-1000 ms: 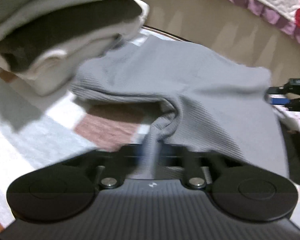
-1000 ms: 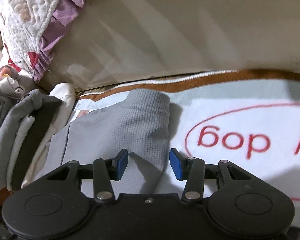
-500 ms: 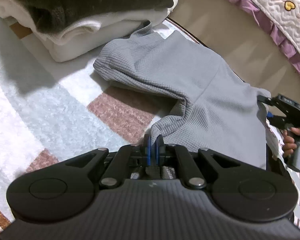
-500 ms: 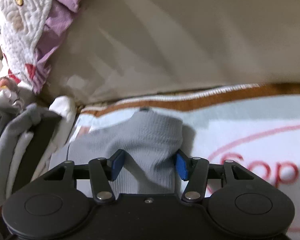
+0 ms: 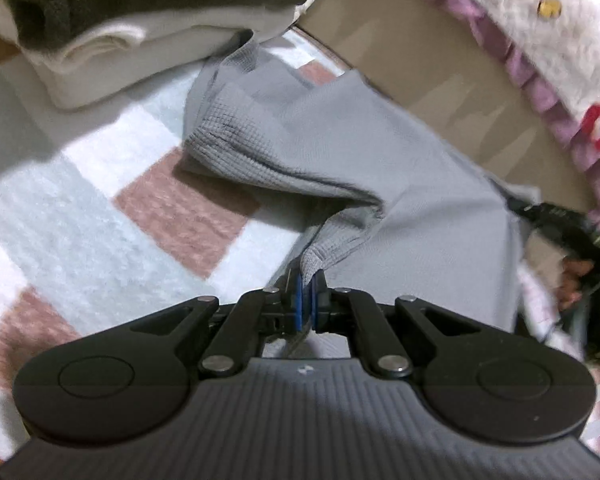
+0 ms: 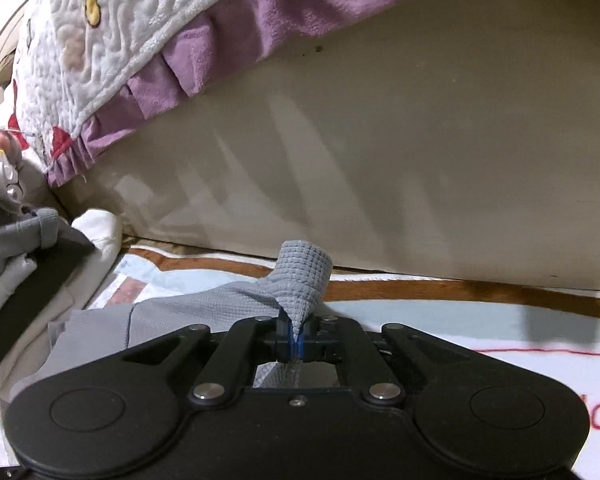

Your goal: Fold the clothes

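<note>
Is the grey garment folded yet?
Partly: grey garment has one fold lying across it, with both ends pinched and lifted, not flat.

lying spread on the blanket (image 5: 72,216), the waffle-knit garment (image 5: 400,184), its far corner touching the stack of folded clothes (image 5: 112,36) at upper left in the left wrist view. sitting behind blanket and garment, the bed base (image 6: 380,160), with the quilt (image 6: 140,40) hanging over it from above. pinching a near fold of the garment, the left claw (image 5: 308,300); clamping a raised corner at the garment's right end, the right claw (image 6: 296,344), with the stack off to its left.
</note>
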Demonstrator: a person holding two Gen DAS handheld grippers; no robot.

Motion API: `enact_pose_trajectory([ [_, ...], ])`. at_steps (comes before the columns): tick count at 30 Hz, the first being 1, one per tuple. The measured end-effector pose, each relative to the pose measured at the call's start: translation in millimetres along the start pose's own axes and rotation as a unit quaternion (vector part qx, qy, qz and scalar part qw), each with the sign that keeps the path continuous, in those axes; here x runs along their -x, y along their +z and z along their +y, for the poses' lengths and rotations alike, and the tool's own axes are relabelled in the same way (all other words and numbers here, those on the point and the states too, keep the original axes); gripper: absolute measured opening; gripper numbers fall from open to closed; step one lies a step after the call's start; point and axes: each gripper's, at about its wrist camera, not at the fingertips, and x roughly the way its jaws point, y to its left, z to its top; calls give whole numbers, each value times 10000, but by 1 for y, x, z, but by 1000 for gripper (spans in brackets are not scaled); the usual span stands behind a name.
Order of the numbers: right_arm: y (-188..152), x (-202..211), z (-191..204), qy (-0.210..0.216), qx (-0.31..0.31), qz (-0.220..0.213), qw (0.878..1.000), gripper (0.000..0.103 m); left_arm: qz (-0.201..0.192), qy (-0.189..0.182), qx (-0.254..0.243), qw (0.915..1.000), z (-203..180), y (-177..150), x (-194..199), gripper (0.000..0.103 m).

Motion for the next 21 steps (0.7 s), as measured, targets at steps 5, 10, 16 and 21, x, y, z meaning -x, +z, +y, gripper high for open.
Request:
enact_pose_trajectory([
  [5,-3,-14,-3,-530,394,371,9971,44,-16,298,37,9995,-3,1,3,7],
  [10,-3,6,12,-935,1153,93,9889,46,-165,-106,519,9985,18,11,14,41],
  [16,9,25,24,-637,1216,-104,9905,50,-944,-168,1484,9843,51,32,28,50],
  [21,9,26,21,-501,1278,-24,9905,50,-874,227,1635,9824,63,58,-6,61],
])
